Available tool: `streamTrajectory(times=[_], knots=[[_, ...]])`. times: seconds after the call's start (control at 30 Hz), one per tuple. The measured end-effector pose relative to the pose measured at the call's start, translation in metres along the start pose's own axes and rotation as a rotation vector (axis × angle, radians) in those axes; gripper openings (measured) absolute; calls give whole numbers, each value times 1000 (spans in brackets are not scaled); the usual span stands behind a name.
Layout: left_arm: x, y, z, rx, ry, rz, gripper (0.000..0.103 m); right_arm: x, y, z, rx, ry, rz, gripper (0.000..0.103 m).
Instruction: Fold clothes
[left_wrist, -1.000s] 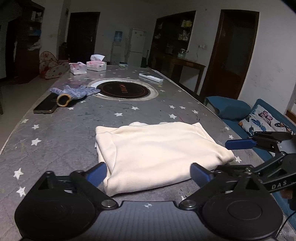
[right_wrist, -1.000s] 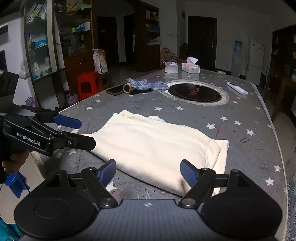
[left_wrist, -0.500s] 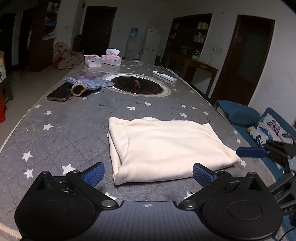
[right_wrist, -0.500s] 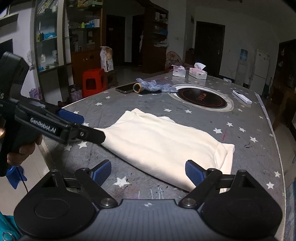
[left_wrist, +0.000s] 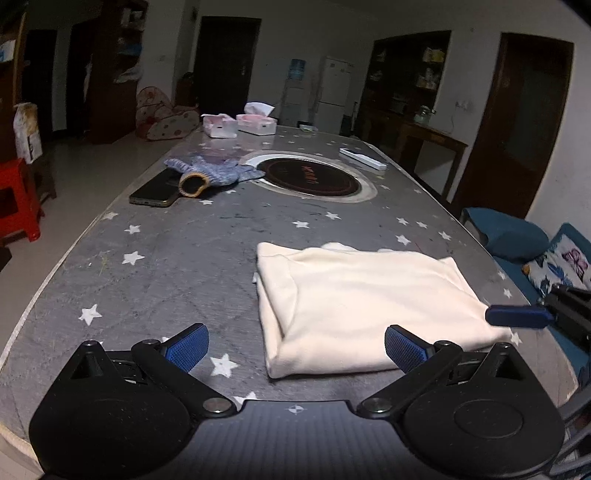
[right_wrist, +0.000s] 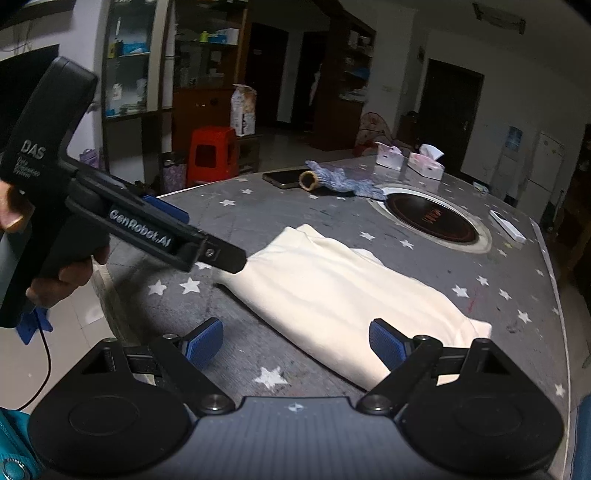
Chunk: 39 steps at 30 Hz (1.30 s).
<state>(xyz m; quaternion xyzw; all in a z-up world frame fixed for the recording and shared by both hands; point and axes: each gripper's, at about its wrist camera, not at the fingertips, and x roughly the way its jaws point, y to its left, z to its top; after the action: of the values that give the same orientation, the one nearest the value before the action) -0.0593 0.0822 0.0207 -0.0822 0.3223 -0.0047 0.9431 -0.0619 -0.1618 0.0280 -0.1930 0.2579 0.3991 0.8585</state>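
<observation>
A cream garment (left_wrist: 362, 299), folded into a flat rectangle, lies on the grey star-patterned table (left_wrist: 166, 266); it also shows in the right wrist view (right_wrist: 351, 291). My left gripper (left_wrist: 295, 347) is open and empty, held above the table's near edge just short of the garment. My right gripper (right_wrist: 295, 343) is open and empty, above the garment's near side. The left gripper body (right_wrist: 122, 225) shows at the left of the right wrist view. A blue fingertip of the right gripper (left_wrist: 517, 316) shows at the right of the left wrist view.
A round induction hob (left_wrist: 310, 179) is set into the table's middle. A blue knitted glove (left_wrist: 210, 173), a phone (left_wrist: 155, 190), two tissue boxes (left_wrist: 240, 123) and a white remote (left_wrist: 364, 158) lie further back. A red stool (right_wrist: 212, 155) and shelves stand beside the table.
Both grippers have pulled back and up from the folded garment, which now lies further from them. The left wrist view has swung left. The garment has not moved.
</observation>
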Motion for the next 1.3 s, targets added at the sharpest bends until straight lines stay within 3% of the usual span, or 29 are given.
streamTrajectory(times=[0.17, 0.27, 0.57, 0.8, 0.93, 1.03, 1.17, 1.3], knots=[[5, 6, 6, 5, -1, 42, 103, 13, 9, 8, -44, 8, 35, 85], [10, 19, 11, -42, 7, 0, 103, 26, 13, 12, -67, 19, 56, 82], [30, 51, 26, -162, 72, 14, 103, 65, 24, 24, -138, 54, 112, 66], [46, 71, 31, -292, 115, -63, 103, 90, 41, 31, -241, 65, 133, 60], [55, 77, 33, -375, 142, -107, 103, 103, 49, 32, -296, 77, 125, 51], [62, 79, 34, -432, 159, -138, 103, 111, 54, 31, -329, 80, 104, 35], [72, 82, 34, -523, 193, -169, 103, 109, 43, 34, -265, 63, 110, 22], [81, 82, 34, -594, 230, -217, 103, 100, 23, 41, -144, 40, 145, 19]])
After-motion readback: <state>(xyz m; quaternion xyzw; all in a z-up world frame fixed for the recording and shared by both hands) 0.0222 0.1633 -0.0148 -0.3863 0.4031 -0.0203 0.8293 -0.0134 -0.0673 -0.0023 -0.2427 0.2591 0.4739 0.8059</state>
